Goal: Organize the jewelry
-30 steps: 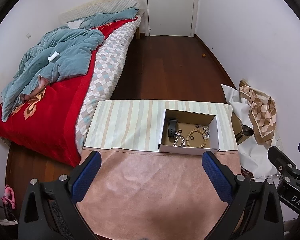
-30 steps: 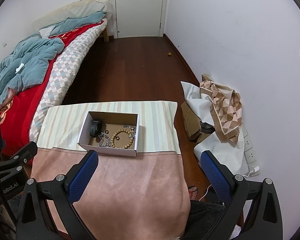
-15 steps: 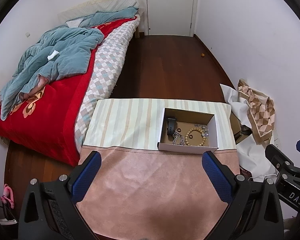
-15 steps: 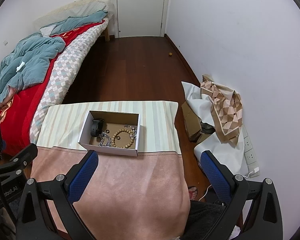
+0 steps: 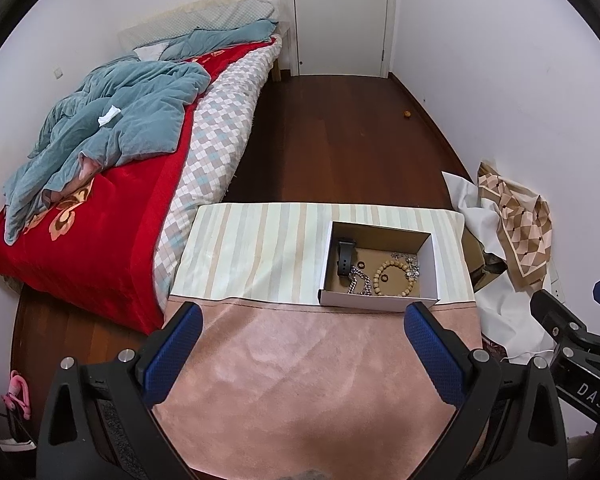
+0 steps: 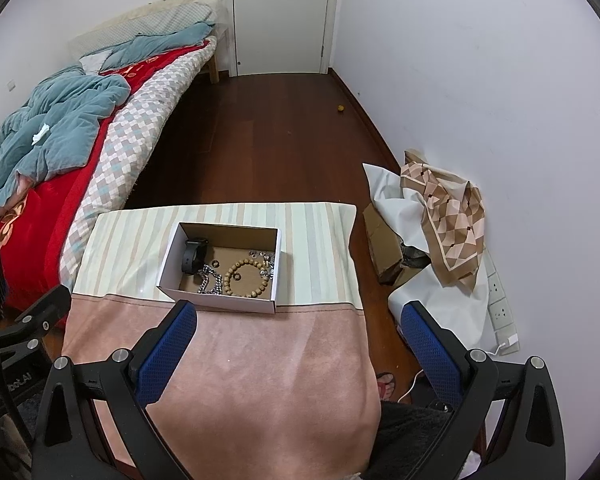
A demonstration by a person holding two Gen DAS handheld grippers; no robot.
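Both tools wide apart, nothing held. Left tool (image 5: 300,316) hangs above the pink cloth (image 5: 316,376) on the near half of the counter (image 5: 256,248); right tool (image 6: 300,316) does the same, further right, its right finger (image 6: 432,352) past the counter edge over the floor.

Jewelry all sits in an open white cardboard box (image 5: 376,303), on the striped cloth (image 5: 260,240) at the far right part of the counter, box front edge touching the pink/striped seam. Inside the box:
- black watch (image 5: 345,257), far left corner
- silver chain (image 5: 359,280), near left, just beside the watch
- wooden bead bracelet (image 5: 394,279), middle, with a small dark ring (image 5: 384,278) inside its loop
- second dark ring (image 5: 360,265) between watch and bracelet
- silver charm bracelet (image 5: 410,264), right side against the wall, touching the beads

Neither tool touches the box.

Surroundings: bed (image 5: 100,208) with red cover and blue-grey quilt on the left, closed white door (image 5: 340,16) at far end, patterned scarf (image 6: 448,212) on white bags by the right wall.
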